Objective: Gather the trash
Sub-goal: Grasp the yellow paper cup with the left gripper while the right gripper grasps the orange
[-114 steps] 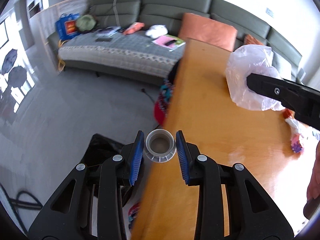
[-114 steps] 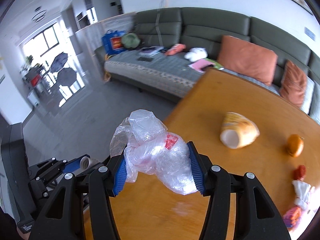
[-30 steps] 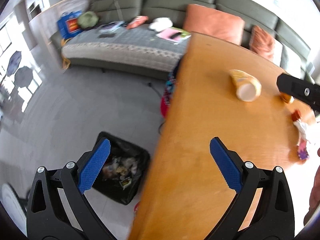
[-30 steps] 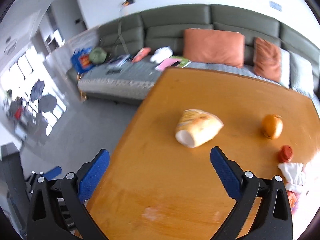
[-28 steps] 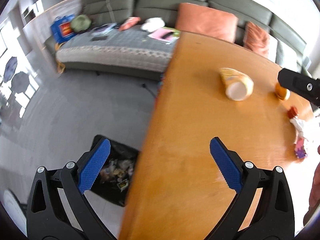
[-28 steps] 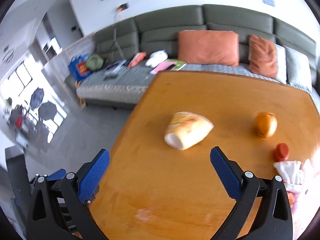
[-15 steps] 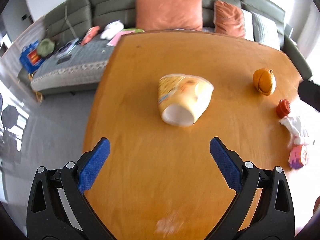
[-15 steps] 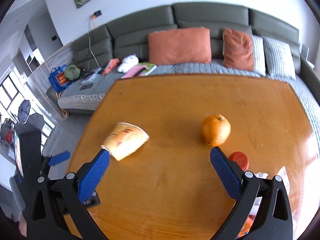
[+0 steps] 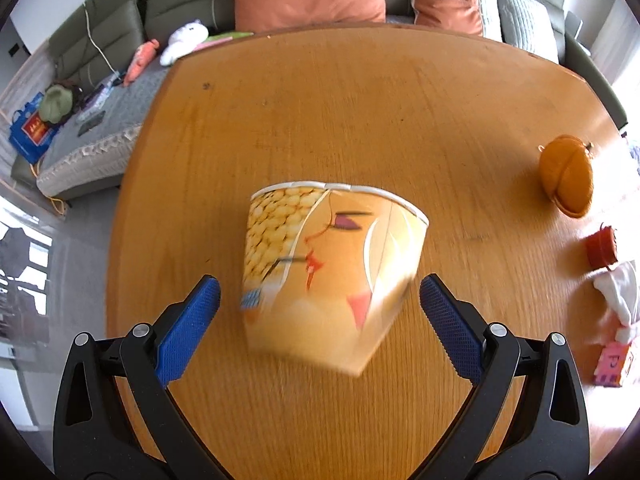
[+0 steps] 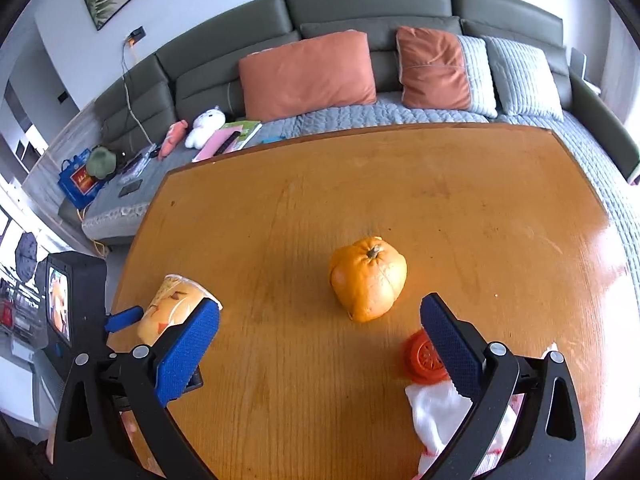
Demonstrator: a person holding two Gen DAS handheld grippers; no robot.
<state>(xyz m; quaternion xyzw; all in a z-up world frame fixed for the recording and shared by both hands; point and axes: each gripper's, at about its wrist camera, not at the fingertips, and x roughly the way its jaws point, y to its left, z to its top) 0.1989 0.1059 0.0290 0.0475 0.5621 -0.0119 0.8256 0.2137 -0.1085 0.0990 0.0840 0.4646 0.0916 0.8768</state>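
left wrist view puts my left gripper low over the orange-brown wooden table, its blue-padded jaws spread wide on either side of a yellow printed paper cup that lies on its side. the cup's white rim points away from me, toward the sofa, and its base end comes toward the camera; from here i cannot see inside it, so i cannot tell whether it holds anything. neither pad touches the cup: there is bare wood between each pad and the cup wall. the cup is a little blurred.

off to the right on the same table i see an orange peel shaped like a hollow fruit, then a small red round cap, a crumpled white tissue and a pink wrapper near the edge.

right wrist view shows my right gripper also with jaws spread wide and nothing between them. the orange peel sits on the table just ahead of the gap, stem end up. the red cap lies beside the right pad, partly hidden by it, with the white tissue just below it. the paper cup shows at far left, behind my left pad. a grey-green sofa with orange cushions stands beyond the table.
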